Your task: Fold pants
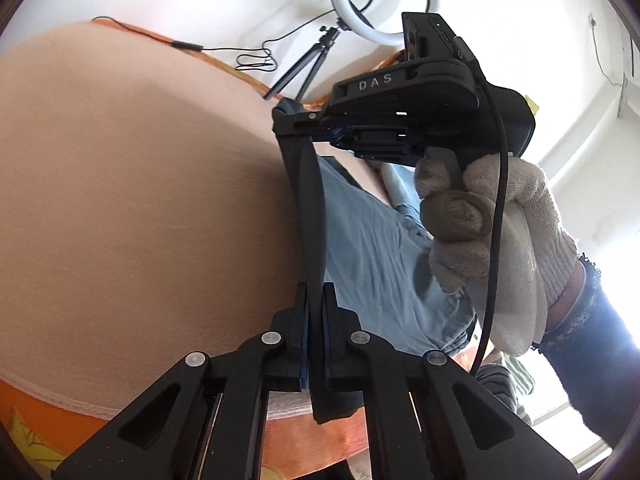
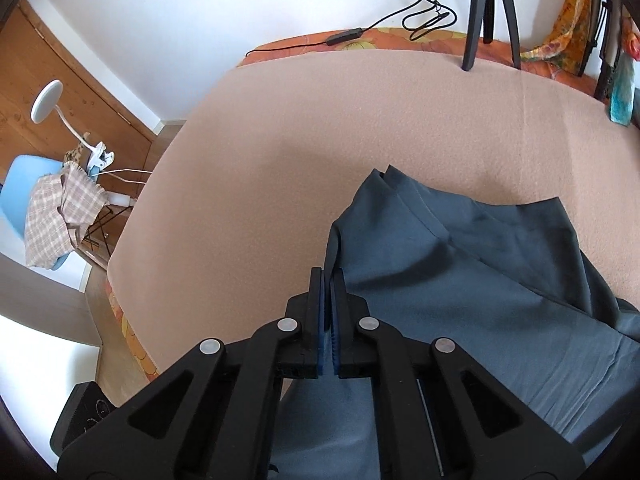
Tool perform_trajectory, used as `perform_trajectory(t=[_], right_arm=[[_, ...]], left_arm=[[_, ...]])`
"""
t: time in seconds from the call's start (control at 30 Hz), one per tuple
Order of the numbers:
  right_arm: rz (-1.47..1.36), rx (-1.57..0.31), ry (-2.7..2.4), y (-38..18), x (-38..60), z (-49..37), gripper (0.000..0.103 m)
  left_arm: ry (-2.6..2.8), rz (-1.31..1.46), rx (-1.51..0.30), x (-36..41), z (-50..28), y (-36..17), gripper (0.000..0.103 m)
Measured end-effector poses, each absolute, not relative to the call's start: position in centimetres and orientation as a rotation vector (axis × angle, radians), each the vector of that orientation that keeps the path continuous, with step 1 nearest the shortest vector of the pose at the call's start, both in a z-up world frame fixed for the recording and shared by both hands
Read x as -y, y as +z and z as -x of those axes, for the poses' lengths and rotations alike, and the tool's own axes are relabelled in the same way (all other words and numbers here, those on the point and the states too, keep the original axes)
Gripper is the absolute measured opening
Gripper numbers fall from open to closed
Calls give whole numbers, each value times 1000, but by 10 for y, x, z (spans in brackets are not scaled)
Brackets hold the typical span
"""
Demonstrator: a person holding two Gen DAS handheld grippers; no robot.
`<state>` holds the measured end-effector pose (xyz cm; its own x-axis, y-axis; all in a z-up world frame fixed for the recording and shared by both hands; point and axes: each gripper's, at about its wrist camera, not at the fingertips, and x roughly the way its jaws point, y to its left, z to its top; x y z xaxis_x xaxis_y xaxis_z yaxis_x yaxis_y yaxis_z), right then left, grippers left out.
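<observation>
The left gripper [image 1: 316, 308] is clamped tight on a taut strip of the dark blue-grey pants [image 1: 308, 208], its blue-padded jaws pressed flat against the fabric with no gap showing. From there the strip runs straight ahead and up to the right gripper [image 1: 320, 130], which appears in the left wrist view ahead and above, held in a white knit-gloved hand [image 1: 492, 240] (a black cable [image 1: 498, 200] hangs down across the glove). A lighter blue stretch of the pants sags to the right of the strip, below the glove.

In the right wrist view, the right gripper [image 2: 329, 292] is likewise pinched shut on a folded edge of the pants [image 2: 460, 280], cloth bunched between the pads. The rest of the garment spreads ahead and to the right of this gripper, lying on the beige blanket [image 2: 300, 128] that covers the bed, with overlapping layers and a hem corner pointing away from the gripper.

Beyond the blanket, a patterned orange sheet [image 2: 400, 36] shows along the far edge, with the black tripod legs [image 2: 476, 16] standing on it. In the left wrist view the ring light [image 1: 384, 0] sits atop that tripod. Far left of the right gripper, off the bed, a blue chair [image 2: 24, 176] carries a checked cloth [image 2: 60, 208] and a clip-on white lamp [image 2: 48, 100].
</observation>
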<state>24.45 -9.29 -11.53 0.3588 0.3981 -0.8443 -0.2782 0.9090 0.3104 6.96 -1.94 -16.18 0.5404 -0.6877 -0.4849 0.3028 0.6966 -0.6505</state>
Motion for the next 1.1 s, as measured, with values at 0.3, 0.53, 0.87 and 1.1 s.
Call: perform_trajectory(t=[0.3, 0.53, 0.87, 1.1], right_arm=[[-138, -1136, 431, -125, 89, -246, 3], [-174, -1091, 432, -104, 105, -244, 3], [-218, -1048, 449, -82, 130, -236, 3], [-262, -995, 450, -57, 170, -225, 3]], left_arm=[[-593, 536, -806, 22, -67, -158, 4], [-561, 534, -863, 34, -71, -160, 43], [-660, 544, -782, 57, -73, -143, 9], [-783, 534, -716, 93, -64, -110, 7]])
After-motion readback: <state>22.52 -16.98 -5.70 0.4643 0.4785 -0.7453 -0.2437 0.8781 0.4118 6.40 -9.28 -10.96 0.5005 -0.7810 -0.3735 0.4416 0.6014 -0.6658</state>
